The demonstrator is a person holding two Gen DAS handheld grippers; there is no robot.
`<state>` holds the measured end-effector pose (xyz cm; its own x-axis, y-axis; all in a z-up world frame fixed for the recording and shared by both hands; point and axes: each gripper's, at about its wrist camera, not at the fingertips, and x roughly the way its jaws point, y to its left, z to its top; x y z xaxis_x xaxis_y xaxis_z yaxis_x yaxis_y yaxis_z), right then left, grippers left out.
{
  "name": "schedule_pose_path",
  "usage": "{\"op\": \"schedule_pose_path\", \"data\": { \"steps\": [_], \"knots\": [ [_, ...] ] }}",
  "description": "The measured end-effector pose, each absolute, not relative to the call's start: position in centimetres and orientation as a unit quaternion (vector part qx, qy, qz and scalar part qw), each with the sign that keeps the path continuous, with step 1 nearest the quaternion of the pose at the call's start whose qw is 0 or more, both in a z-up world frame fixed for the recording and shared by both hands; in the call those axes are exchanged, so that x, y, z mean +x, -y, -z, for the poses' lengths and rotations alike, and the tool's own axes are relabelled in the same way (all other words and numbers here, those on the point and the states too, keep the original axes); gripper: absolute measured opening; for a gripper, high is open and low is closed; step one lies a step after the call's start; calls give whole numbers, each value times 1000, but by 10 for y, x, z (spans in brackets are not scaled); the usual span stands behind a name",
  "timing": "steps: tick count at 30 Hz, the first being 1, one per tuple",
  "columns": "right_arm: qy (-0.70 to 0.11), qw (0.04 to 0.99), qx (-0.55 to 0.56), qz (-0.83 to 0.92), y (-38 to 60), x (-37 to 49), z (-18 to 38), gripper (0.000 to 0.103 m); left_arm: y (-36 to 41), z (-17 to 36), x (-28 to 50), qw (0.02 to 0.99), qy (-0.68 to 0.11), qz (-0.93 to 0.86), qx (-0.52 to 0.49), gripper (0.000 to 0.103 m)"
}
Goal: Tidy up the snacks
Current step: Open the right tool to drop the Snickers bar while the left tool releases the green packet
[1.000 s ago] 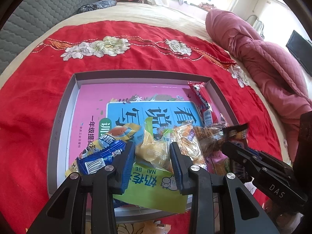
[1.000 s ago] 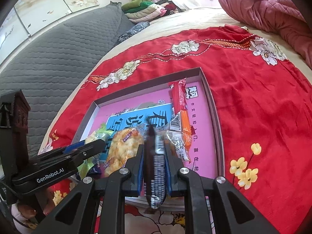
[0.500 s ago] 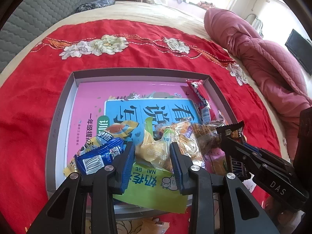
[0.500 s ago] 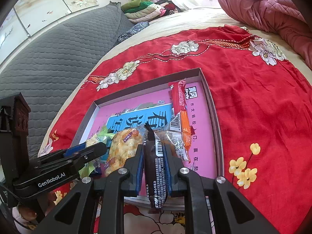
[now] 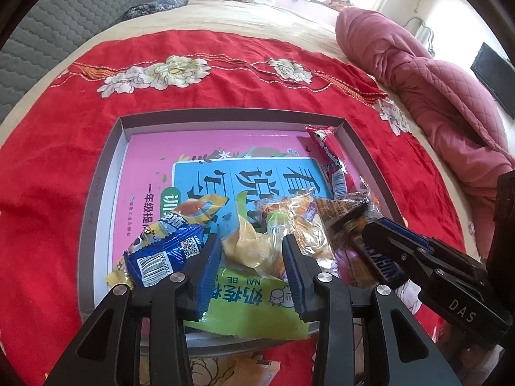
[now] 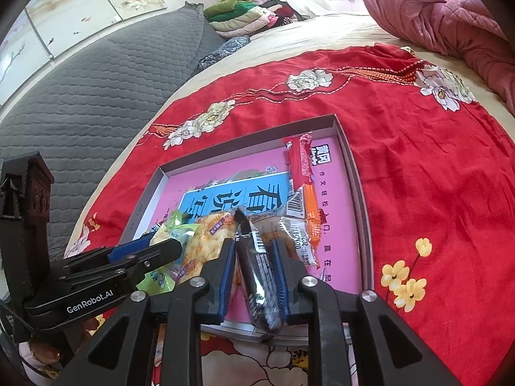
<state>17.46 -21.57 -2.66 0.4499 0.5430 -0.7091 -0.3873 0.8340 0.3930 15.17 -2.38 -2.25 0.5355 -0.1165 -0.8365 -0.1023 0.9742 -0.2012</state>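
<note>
1. Right now the right tongs (image 6: 251,268) are opening, with a dark snack packet (image 6: 257,273) standing on edge between their blue pads; it leans against the right pad, a gap showing on the left.
2. Meanwhile the left tongs (image 5: 252,259) are opening too, over a yellow snack bag (image 5: 248,244) that sits loose between the pads.
3. Both tongs hang over the near end of a grey tray (image 5: 99,173), which lies on a red flowered cloth (image 5: 48,167) spread over the bed.
4. Inside the tray a pink book (image 5: 145,167) lines the bottom, with a blue wrapped snack (image 5: 161,254), a green packet (image 5: 251,305) and a long red stick snack (image 6: 301,160) lying on it.
5. Beyond the cloth lies a bundled pink quilt (image 5: 434,96).
</note>
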Motion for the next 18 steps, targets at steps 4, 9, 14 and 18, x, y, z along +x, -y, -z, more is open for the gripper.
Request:
{"op": "schedule_pose_path", "data": {
  "steps": [4,9,14,18],
  "knots": [
    [-447,847,86,-273,215,174,26,27,22,19,150,871,-478,3,-113,47],
    [-445,849,90,-272,217,174,23,27,20,16,148,873,-475,0,-112,47],
    [-442,849,93,-272,219,174,21,27,18,11,145,875,-471,-2,-111,47],
    [-439,851,93,-274,219,174,19,29,18,6,144,877,-468,-2,-109,47]
  ]
}}
